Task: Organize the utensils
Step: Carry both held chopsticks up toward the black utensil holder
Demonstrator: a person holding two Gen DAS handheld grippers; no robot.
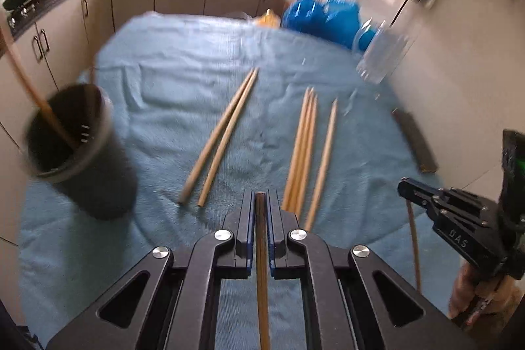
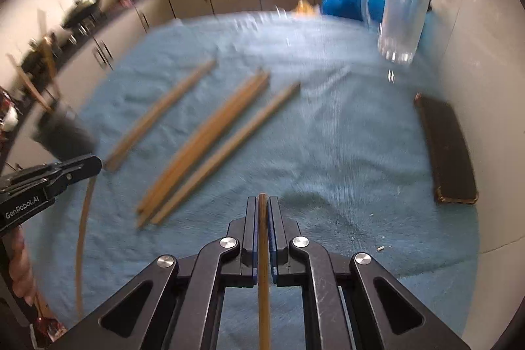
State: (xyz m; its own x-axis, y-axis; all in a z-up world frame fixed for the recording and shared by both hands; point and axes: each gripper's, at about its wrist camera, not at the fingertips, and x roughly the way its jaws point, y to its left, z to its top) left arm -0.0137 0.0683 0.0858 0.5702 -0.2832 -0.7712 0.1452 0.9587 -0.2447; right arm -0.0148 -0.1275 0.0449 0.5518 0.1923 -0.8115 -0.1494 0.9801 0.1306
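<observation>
Currently, one wooden chopstick is being pinched in each set of tongs. The left tongs (image 1: 261, 202) are being held pressed together on a darker chopstick (image 1: 262, 268), which is running back between the pads toward the camera. The right tongs (image 2: 262, 205) are likewise being held closed on a lighter chopstick (image 2: 263, 268); no gap is being shown beside either stick.

The black utensil holder (image 1: 75, 146) is standing on the blue towel (image 1: 170, 61) covering the surface, at the left side, well apart from both sets of tongs. One chopstick (image 1: 36, 94) is already being carried in it, leaning out over the rim. Whether more are inside cannot be told, as the interior is dark and blurred.

Six chopsticks are still lying loose on the towel: a pair (image 1: 223, 136) near the middle, a bundle of three (image 1: 303, 150) just to its right, and a single stick (image 1: 323, 159) beside that bundle. A clear glass (image 1: 384, 54) and a dark flat case (image 1: 415, 140) are being left at the right edge.

The task is judged to be in an early stage: one stick is stowed, two are in hand awaiting transfer to the holder, and six are remaining to be collected.
</observation>
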